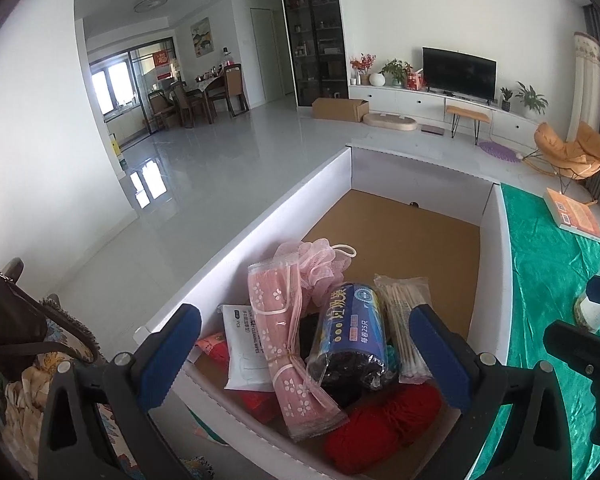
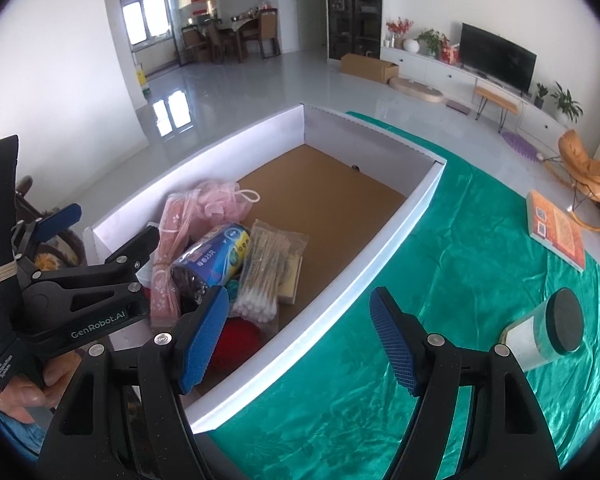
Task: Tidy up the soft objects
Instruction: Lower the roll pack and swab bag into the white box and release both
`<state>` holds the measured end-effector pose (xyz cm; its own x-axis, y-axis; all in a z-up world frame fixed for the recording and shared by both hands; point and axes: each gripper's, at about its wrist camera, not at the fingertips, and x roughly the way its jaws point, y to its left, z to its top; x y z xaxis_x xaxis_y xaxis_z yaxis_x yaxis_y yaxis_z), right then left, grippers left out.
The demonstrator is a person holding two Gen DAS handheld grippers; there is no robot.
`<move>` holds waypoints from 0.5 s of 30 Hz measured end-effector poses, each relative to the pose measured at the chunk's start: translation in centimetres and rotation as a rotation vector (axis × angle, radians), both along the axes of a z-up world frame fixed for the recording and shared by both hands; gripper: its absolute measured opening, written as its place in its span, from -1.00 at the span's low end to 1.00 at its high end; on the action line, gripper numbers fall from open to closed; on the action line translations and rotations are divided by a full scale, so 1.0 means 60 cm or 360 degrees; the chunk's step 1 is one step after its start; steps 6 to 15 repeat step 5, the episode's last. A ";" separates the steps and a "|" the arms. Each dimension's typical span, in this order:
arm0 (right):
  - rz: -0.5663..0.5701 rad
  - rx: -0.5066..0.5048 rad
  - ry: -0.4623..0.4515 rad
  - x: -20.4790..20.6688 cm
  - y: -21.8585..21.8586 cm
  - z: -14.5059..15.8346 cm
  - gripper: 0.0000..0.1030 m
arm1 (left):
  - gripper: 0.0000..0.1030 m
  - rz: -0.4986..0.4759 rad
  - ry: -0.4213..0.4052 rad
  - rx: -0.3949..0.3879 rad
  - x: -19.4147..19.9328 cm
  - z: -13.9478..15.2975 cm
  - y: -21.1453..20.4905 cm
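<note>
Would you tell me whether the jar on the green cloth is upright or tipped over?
Tipped over: the jar lies on its side on the green cloth, its black lid facing sideways.

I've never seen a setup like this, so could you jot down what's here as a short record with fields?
Container: white cardboard box, brown floor, far half bare
Contents: pink bath pouf, pink face masks, blue trash-bag roll, cotton swabs, red yarn, wipes pack
Surface: green cloth
Outside box: lidded jar, orange book
Left hand-held gripper: open, over contents
Right hand-held gripper: open, empty
</note>
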<state>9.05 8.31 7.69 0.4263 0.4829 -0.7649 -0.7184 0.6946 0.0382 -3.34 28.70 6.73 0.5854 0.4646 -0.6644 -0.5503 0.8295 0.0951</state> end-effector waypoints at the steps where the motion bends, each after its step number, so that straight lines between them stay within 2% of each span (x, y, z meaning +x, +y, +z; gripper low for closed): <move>1: 0.0001 -0.0002 -0.0001 0.000 0.001 -0.001 0.48 | 1.00 -0.0012 -0.0003 -0.0031 -0.001 -0.001 0.002; 3: 0.0001 -0.0003 -0.0003 -0.001 0.001 -0.004 0.48 | 1.00 -0.0029 -0.0028 -0.0079 -0.005 -0.001 0.003; 15: -0.0005 -0.0006 0.0004 0.000 0.001 -0.009 0.48 | 1.00 -0.0040 -0.0037 -0.0060 -0.006 -0.001 -0.002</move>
